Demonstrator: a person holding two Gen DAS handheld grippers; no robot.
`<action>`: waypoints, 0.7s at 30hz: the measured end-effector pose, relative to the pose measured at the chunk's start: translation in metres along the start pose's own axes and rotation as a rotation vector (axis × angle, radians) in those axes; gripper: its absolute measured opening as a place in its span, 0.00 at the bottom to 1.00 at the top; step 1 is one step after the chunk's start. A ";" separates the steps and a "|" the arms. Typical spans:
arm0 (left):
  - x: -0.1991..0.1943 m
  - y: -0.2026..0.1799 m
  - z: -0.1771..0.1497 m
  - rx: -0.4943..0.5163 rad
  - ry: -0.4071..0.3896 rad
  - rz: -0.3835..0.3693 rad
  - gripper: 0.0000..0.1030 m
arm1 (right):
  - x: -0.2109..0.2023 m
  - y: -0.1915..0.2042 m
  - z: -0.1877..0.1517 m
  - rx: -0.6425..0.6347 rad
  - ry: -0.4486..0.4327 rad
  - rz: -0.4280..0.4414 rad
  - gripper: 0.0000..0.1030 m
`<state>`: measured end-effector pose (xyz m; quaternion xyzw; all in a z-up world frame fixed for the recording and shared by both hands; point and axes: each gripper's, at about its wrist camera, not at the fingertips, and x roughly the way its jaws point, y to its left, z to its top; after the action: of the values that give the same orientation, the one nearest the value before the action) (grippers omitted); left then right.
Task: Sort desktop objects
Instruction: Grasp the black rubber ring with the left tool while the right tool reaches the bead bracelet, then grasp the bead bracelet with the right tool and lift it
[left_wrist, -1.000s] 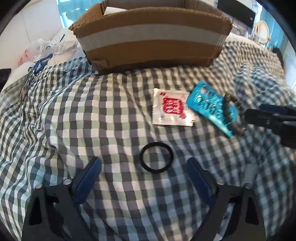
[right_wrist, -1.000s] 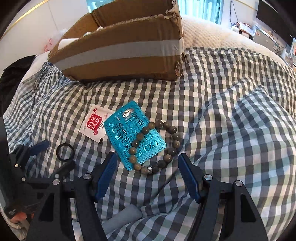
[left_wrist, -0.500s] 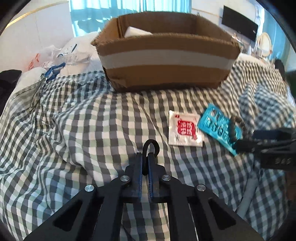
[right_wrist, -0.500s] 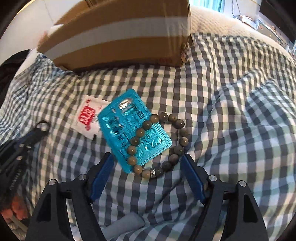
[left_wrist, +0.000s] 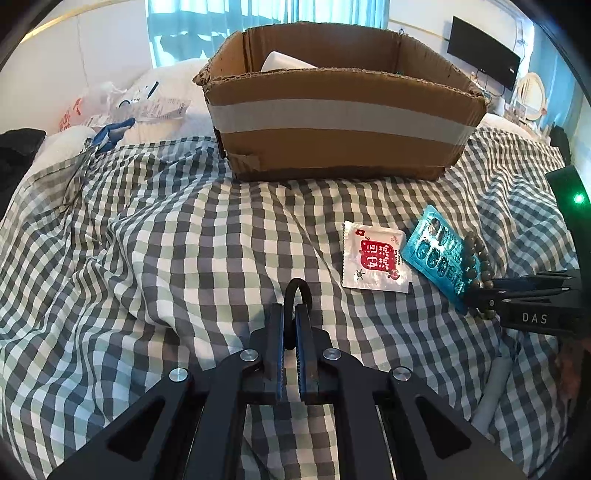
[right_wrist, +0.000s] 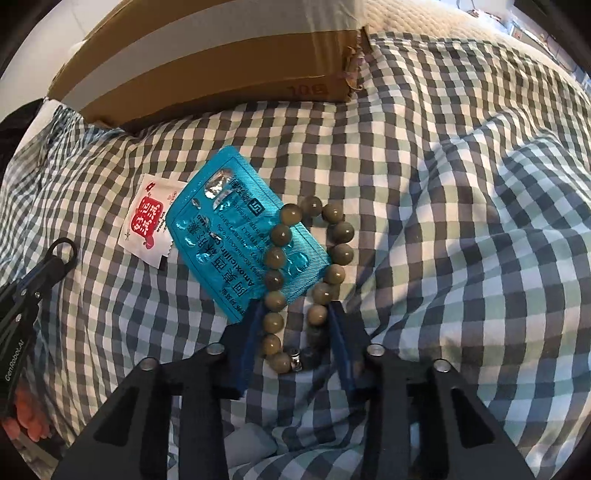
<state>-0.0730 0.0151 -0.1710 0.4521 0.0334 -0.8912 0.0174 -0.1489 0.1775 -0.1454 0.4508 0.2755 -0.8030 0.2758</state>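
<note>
The cardboard box stood at the far edge of the checked cloth, open at the top with something pale already inside, so it was presumably where the loose things were being gathered.

The left gripper sat well in front of the box, its fingers pressed nearly together on the black ring. The ring was squeezed into a narrow loop standing out beyond the fingertips, a grip on its near side that would let it hang free for carrying. Whether it had fully left the cloth could not be told from this low angle.

Nearer the box than that gripper, and to its right, the white and red sachet lay flat on the cloth. Just beside it, further right, lay the blue blister pack, one corner overlapping the sachet.

The bead bracelet lay partly across the pack's nearer end and partly on the cloth. The right gripper was set over the bracelet's end furthest from the box, fingers part open and straddling both strands. The left fingertip was at the pack's corner, so closing risked catching the pack along with the beads.
</note>
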 end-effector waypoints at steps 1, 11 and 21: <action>-0.001 0.000 0.000 -0.001 -0.002 0.004 0.06 | -0.002 -0.003 -0.001 0.013 -0.008 -0.005 0.15; -0.004 0.006 -0.001 -0.022 -0.011 0.013 0.06 | -0.035 -0.015 -0.010 0.021 -0.087 0.024 0.11; -0.013 0.013 0.000 -0.059 -0.030 0.012 0.06 | -0.073 -0.001 -0.022 -0.033 -0.201 0.005 0.11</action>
<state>-0.0650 0.0021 -0.1614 0.4382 0.0566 -0.8963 0.0364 -0.1050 0.2072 -0.0910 0.3642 0.2585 -0.8388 0.3113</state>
